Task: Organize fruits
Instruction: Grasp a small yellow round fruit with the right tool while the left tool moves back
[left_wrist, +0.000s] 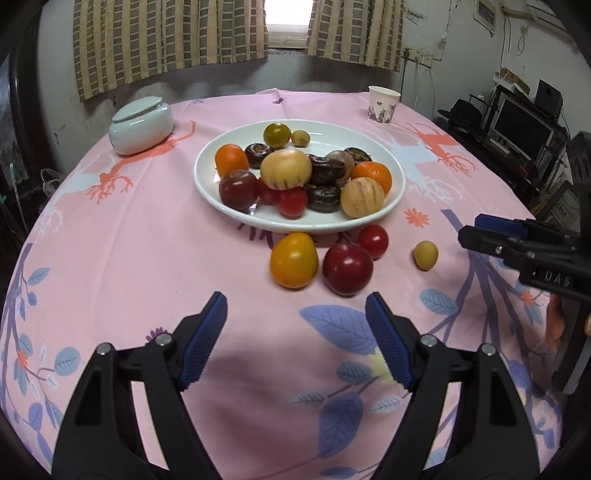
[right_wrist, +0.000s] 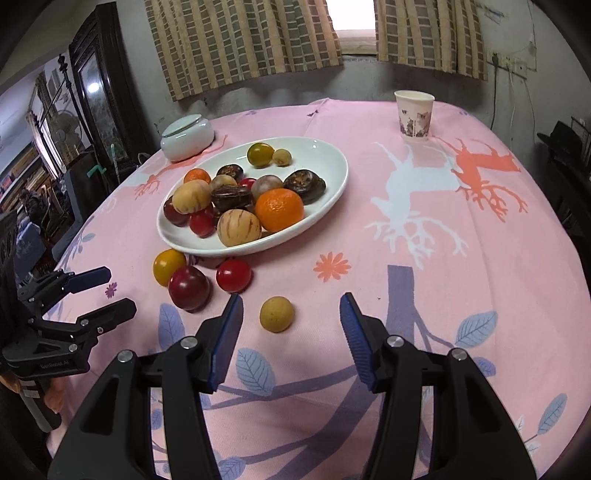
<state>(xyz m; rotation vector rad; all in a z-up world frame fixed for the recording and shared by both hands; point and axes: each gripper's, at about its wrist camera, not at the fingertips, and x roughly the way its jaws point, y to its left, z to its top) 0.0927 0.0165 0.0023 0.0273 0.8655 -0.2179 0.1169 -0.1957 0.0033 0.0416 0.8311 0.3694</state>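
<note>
Four loose fruits (left_wrist: 347, 267) ahead of left gripper (left_wrist: 295, 338), right gripper (right_wrist: 291, 334); jaws open, empty.

Left gripper (left_wrist: 295, 325) hovers with jaws apart and empty, just short of the yellow tomato (left_wrist: 294, 259) and dark red plum (left_wrist: 347, 267). Both sit beside the white plate (left_wrist: 207, 184), piled with fruit. Right gripper (left_wrist: 480, 230) pokes in near the small tan fruit (left_wrist: 425, 255).

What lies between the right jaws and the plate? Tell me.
A small tan fruit just ahead of the right gripper, then a red tomato near the plate; right wrist view.
</note>
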